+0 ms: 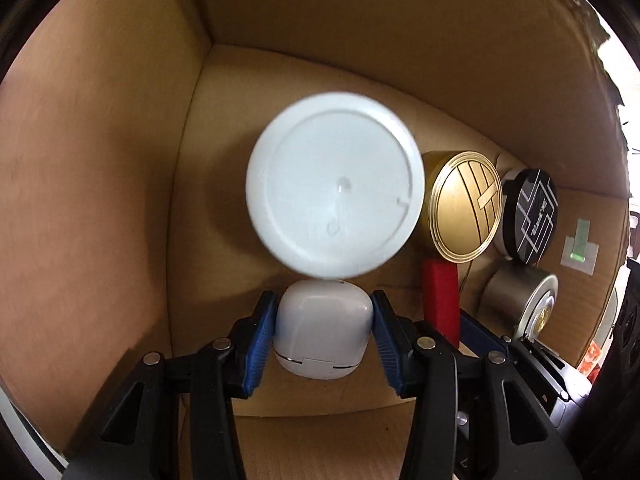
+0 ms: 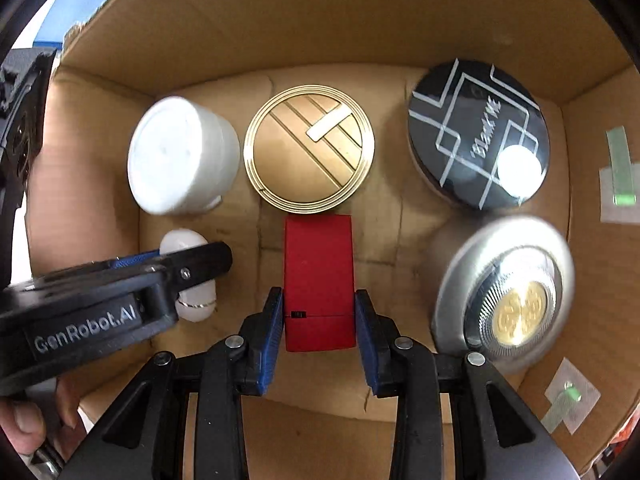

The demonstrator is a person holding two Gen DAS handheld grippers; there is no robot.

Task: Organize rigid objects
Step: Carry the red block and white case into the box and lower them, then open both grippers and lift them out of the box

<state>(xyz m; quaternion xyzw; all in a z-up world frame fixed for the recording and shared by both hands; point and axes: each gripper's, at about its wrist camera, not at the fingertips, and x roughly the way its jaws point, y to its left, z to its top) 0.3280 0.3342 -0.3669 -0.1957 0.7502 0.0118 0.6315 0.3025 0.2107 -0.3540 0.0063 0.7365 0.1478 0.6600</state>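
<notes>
Both grippers reach into a cardboard box [image 2: 360,24]. My left gripper [image 1: 323,334] is shut on a small white rounded case [image 1: 322,334], just below a white round jar [image 1: 335,186]; in the right wrist view the case [image 2: 192,276] sits under the left gripper [image 2: 188,270], beside the white jar [image 2: 182,156]. My right gripper [image 2: 319,322] is shut on a red rectangular box [image 2: 319,280] that rests on the box floor below a gold round tin [image 2: 309,148]. The red box [image 1: 440,296] also shows in the left wrist view.
A black round tin with white lines [image 2: 478,134] and a silver round tin with a gold coin emblem [image 2: 504,296] stand at the right. The same gold [image 1: 462,206], black [image 1: 530,220] and silver [image 1: 520,300] tins show in the left wrist view. Cardboard walls close in all around.
</notes>
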